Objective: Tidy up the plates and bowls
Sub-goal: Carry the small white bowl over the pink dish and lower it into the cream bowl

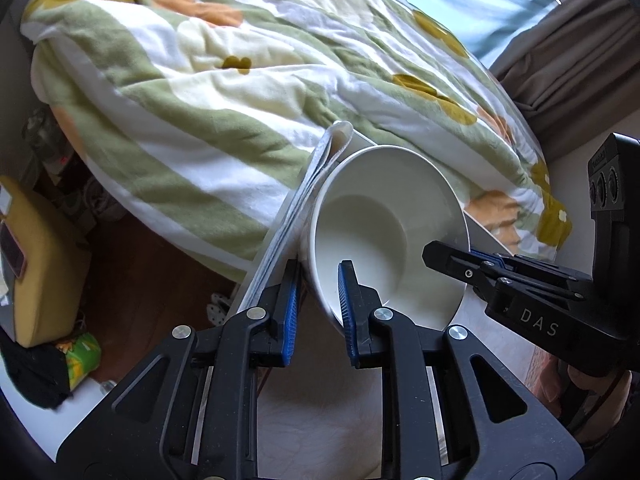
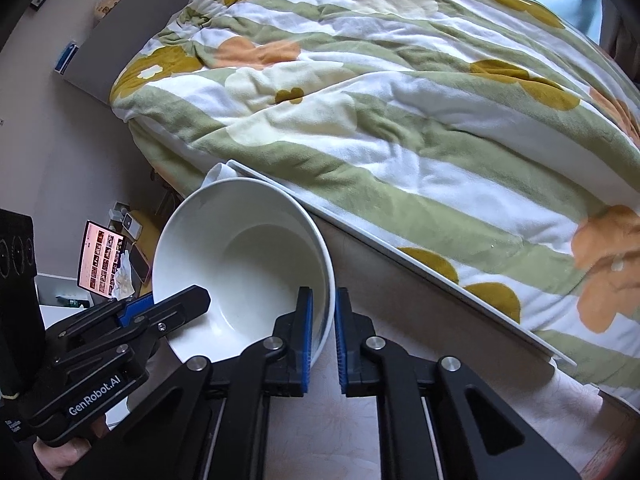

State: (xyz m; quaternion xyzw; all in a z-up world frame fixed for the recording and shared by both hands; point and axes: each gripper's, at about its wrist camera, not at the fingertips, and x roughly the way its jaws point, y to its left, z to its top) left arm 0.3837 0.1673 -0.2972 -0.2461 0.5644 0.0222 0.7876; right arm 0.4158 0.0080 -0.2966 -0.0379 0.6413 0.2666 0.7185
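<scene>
A white bowl (image 1: 372,232) is held tilted above the white table (image 1: 320,420), its opening facing the cameras. My left gripper (image 1: 318,304) is shut on the bowl's left rim, one blue pad inside and one outside. My right gripper (image 2: 324,340) is shut on the bowl's (image 2: 248,264) right rim in the same way. Each gripper shows in the other's view: the right one (image 1: 472,264) at the bowl's far side, the left one (image 2: 160,304) at its left rim. No plates are in view.
A bed with a green, white and orange flowered quilt (image 2: 400,100) runs along the table's far edge (image 2: 400,256). A yellow box (image 1: 36,264) and a green packet (image 1: 80,356) sit left. A lit tablet (image 2: 102,256) stands left of the bowl.
</scene>
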